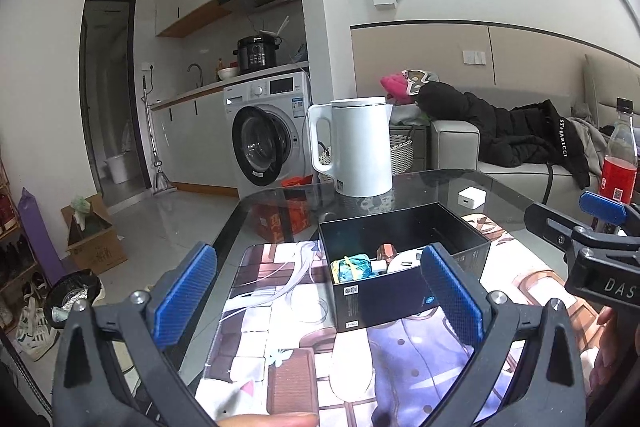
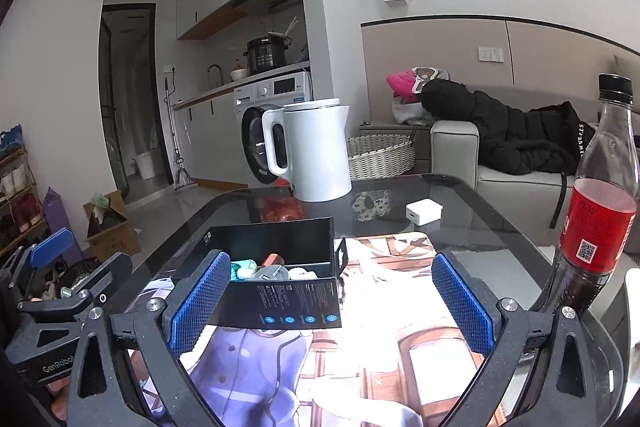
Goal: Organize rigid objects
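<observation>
two hand-held grippers hover above a glass table (image 2: 472,223) in a small flat. the left gripper (image 1: 318,291) has its blue-padded jaws spread wide with nothing between the pads; the near wall of a black box (image 1: 404,255) shows in the gap beyond them. the right gripper (image 2: 334,301) is likewise spread wide and empty, with the box (image 2: 280,291) just ahead of its left pad.

the box stands open on a printed mat (image 2: 360,359) near the table's front edge. small items lie inside against its near wall: a teal bundle (image 1: 350,267), a copper-coloured piece (image 1: 386,251) and white pieces (image 2: 298,271) too small to identify.

a white charger (image 2: 423,211) sits on bare glass beyond the mat, apart from the box. a white kettle (image 2: 312,151) stands upright at the table's far edge. a bottle (image 2: 596,219) with a red label and black cap stands upright at the right side. a fingertip (image 1: 272,419) shows at the bottom edge of the left wrist view. behind are a washing machine (image 1: 268,139), a woven basket (image 2: 380,157) and a sofa (image 2: 500,163) draped with dark clothing.
</observation>
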`<action>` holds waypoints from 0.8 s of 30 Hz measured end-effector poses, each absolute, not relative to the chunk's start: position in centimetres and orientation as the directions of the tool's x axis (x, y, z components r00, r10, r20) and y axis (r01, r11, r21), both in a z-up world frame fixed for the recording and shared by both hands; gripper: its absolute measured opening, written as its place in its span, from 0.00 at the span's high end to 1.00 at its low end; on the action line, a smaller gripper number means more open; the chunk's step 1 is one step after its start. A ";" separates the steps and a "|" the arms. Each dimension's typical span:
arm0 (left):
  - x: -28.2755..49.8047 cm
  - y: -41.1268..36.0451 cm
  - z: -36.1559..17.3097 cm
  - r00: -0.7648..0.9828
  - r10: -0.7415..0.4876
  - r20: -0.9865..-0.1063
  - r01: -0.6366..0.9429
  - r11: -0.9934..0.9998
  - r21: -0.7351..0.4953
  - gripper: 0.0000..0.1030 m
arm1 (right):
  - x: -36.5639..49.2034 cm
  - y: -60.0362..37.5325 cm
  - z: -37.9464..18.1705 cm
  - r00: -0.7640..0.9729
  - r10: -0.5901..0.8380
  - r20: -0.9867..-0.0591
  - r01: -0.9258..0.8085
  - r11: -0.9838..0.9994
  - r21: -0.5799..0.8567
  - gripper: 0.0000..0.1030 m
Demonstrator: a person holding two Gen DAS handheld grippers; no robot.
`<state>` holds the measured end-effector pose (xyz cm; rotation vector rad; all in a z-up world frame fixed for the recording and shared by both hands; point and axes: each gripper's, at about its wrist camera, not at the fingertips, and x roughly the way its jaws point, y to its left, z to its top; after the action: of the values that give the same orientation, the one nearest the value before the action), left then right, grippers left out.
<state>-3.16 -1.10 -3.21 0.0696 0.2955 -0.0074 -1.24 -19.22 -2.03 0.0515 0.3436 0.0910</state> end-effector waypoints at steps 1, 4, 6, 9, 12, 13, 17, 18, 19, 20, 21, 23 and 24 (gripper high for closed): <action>-3.2 -1.2 -3.2 0.957 0.004 -0.291 0.018 0.997 0.070 0.00 | -1.2 -19.2 -2.0 0.937 0.100 -0.334 -0.082 0.994 0.067 0.01; -3.3 -1.2 -3.1 0.959 0.001 -0.284 0.019 0.998 0.068 0.00 | -1.2 -19.2 -2.1 0.936 0.101 -0.337 -0.084 0.994 0.066 0.01; -3.4 -1.1 -3.1 0.959 0.000 -0.282 0.020 0.998 0.067 0.00 | -1.3 -19.1 -2.1 0.936 0.101 -0.338 -0.084 0.994 0.065 0.01; -3.4 -1.0 -2.9 0.960 0.004 -0.280 0.014 0.998 0.063 0.00 | -1.3 -19.2 -2.2 0.935 0.101 -0.341 -0.082 0.994 0.069 0.01; -3.4 -0.9 -3.0 0.959 0.005 -0.285 0.013 0.998 0.059 0.00 | -1.3 -19.2 -2.2 0.934 0.101 -0.342 -0.082 0.994 0.069 0.01; -3.4 -1.0 -3.0 0.959 0.005 -0.284 0.013 0.998 0.063 0.00 | -1.3 -19.2 -2.3 0.935 0.099 -0.341 -0.081 0.995 0.066 0.01; -3.4 -1.0 -2.9 0.959 0.000 -0.284 0.017 0.998 0.058 0.00 | -1.4 -19.1 -2.3 0.937 0.100 -0.335 -0.083 0.994 0.065 0.01; -3.4 -1.0 -2.9 0.959 -0.002 -0.285 0.018 0.998 0.056 0.00 | -1.4 -19.1 -2.3 0.938 0.099 -0.333 -0.082 0.995 0.065 0.01; -3.4 -1.0 -2.9 0.959 -0.001 -0.284 0.017 0.998 0.054 0.00 | -1.4 -19.1 -2.3 0.937 0.099 -0.334 -0.083 0.995 0.062 0.01; -3.4 -1.0 -2.9 0.959 0.000 -0.284 0.015 0.998 0.054 0.00 | -1.4 -19.1 -2.3 0.937 0.099 -0.336 -0.083 0.995 0.061 0.01; -3.4 -0.9 -2.9 0.959 0.000 -0.285 0.016 0.998 0.054 0.00 | -1.4 -19.1 -2.3 0.936 0.099 -0.338 -0.084 0.995 0.060 0.01; -3.3 -1.0 -2.9 0.958 -0.001 -0.288 0.017 0.998 0.055 0.00 | -1.3 -19.1 -2.3 0.934 0.103 -0.342 -0.086 0.994 0.064 0.01; -3.3 -1.0 -2.9 0.958 0.000 -0.287 0.017 0.998 0.056 0.00 | -1.3 -19.1 -2.3 0.933 0.104 -0.345 -0.087 0.994 0.064 0.01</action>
<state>-3.34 -1.04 -2.87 0.0583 0.2909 -0.0085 -1.32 -19.13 -2.29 0.0484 0.3550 0.0980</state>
